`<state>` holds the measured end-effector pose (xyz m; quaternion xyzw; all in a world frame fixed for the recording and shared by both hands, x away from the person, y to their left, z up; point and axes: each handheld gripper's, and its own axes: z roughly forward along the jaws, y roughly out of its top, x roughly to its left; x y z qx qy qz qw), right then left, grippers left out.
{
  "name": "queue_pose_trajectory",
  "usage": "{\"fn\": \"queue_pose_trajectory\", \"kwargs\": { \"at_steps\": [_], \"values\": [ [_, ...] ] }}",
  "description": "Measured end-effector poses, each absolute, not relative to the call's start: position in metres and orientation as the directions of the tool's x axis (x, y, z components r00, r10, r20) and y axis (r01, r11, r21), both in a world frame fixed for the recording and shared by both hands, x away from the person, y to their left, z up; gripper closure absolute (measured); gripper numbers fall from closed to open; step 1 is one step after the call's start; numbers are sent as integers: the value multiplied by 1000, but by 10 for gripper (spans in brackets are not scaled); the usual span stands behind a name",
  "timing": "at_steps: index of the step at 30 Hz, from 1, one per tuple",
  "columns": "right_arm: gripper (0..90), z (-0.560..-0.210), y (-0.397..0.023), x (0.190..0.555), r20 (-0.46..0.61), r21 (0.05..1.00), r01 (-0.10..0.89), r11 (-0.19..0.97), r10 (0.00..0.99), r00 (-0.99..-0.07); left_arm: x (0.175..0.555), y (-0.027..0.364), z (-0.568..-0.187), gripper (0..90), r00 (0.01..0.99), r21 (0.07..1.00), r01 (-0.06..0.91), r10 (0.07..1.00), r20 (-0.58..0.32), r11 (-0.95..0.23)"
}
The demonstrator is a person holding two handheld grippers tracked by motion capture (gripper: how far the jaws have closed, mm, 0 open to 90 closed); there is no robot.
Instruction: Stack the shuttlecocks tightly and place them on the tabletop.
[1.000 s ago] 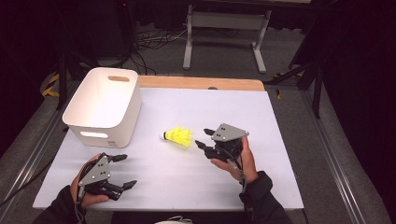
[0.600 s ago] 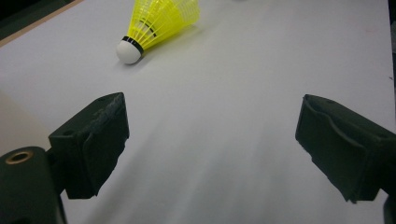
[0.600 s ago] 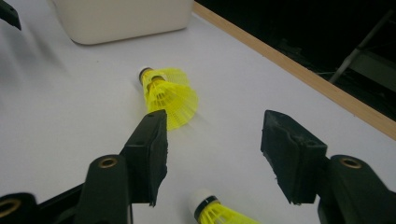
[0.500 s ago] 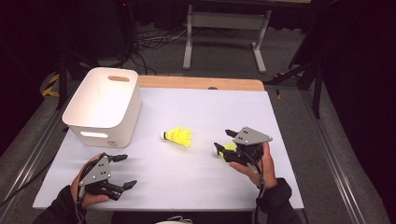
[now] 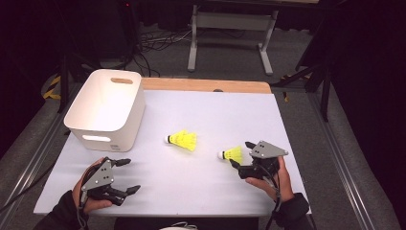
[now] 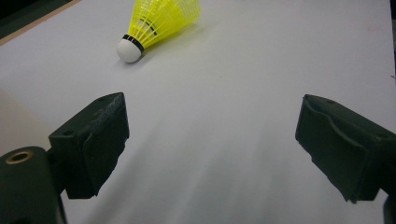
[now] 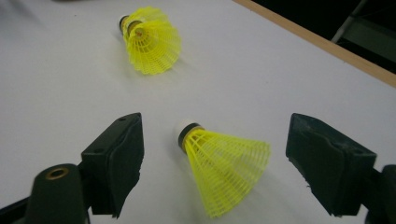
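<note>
The right hand-held gripper [image 5: 241, 159] has just been opened; a shuttlecock [image 5: 231, 154] lies released between its jaws on the desk [image 5: 215, 110]; the left hand-held gripper [image 5: 125, 176] is held open, empty.

Two yellow shuttlecocks lie on the desk: one shuttlecock [image 5: 182, 140] near the middle, a second shuttlecock [image 5: 231, 154] to its right and nearer. Each has one white cork tip. One white plastic bin [image 5: 106, 110] stands at the far left, with one slot handle showing in each of two walls. One white desk [image 5: 230, 115] carries them all. Two hand-held tools are present: a left tool [image 5: 125, 176] and a right tool [image 5: 242, 154].
</note>
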<state>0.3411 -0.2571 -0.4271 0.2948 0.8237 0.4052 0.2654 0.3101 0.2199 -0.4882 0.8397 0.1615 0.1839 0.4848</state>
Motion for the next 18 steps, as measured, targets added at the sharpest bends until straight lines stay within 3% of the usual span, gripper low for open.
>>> {"fn": "queue_pose_trajectory", "kwargs": {
  "at_steps": [15,18],
  "values": [
    [215,-457,-266,343,-152,788,337,515,694,-704,310,220,-489,106,880,870,91,448,157,-484],
    [276,-463,-267,345,-141,781,352,516,695,-705,310,220,-489,106,882,871,95,447,151,-482]
  ]
}}
